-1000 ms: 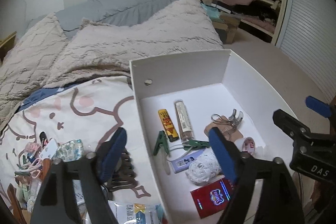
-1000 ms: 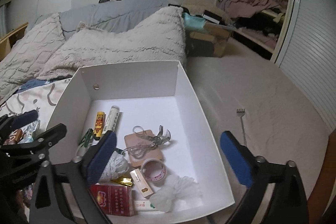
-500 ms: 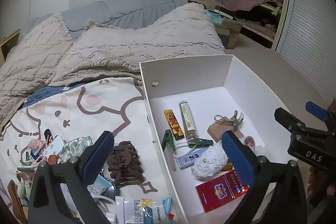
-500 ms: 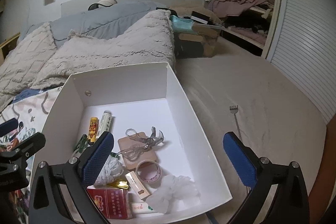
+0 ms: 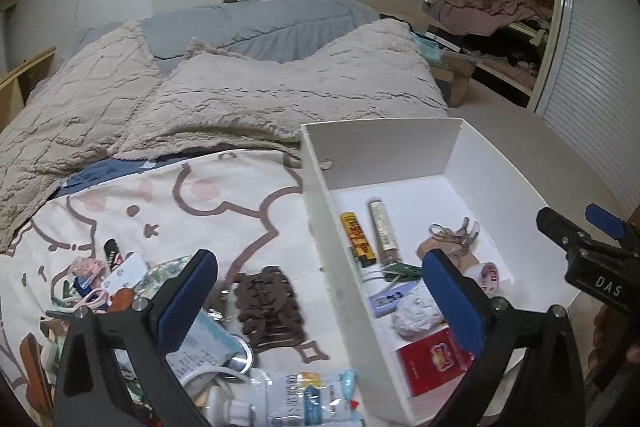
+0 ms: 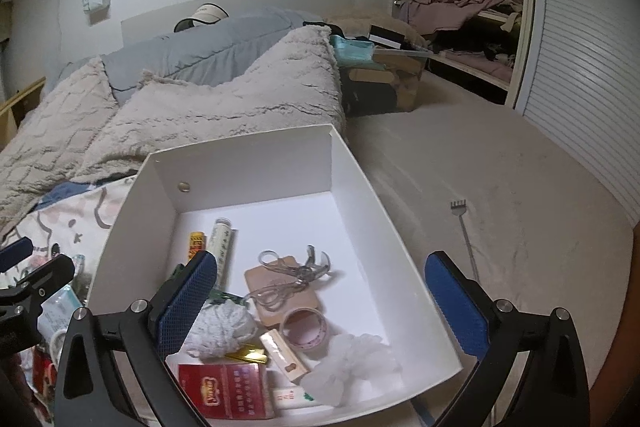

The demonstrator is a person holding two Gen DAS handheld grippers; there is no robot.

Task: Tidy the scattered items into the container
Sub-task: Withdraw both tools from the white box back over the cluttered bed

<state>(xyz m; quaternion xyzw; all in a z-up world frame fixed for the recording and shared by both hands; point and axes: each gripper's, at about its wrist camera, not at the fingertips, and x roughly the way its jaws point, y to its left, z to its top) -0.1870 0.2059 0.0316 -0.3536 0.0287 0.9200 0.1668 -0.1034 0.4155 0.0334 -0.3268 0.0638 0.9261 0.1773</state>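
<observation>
The white box [image 5: 380, 151] stands on the bed at the right and holds a yellow lighter [image 5: 357, 238], a red pack [image 5: 434, 361] and several other small things. Left of it on the cartoon-print sheet lie a brown hair claw [image 5: 268, 307], a wipes packet [image 5: 304, 399] and a heap of small items [image 5: 92, 279]. My left gripper [image 5: 320, 299] is open and empty, straddling the box's left wall above the claw. My right gripper [image 6: 320, 307] hangs open and empty over the box [image 6: 248, 163], above an eyelash curler [image 6: 292, 275] and a tape roll [image 6: 304, 327].
A rumpled beige blanket [image 5: 240, 99] and a grey duvet [image 5: 260, 23] fill the bed behind the box. A metal back scratcher [image 6: 464, 231] lies on the beige surface right of the box. An open closet [image 6: 460, 27] stands at the far right.
My left gripper has opened wider and shifted left, from over the box's contents towards the hair claw and the heap. The right gripper has stayed over the box.
</observation>
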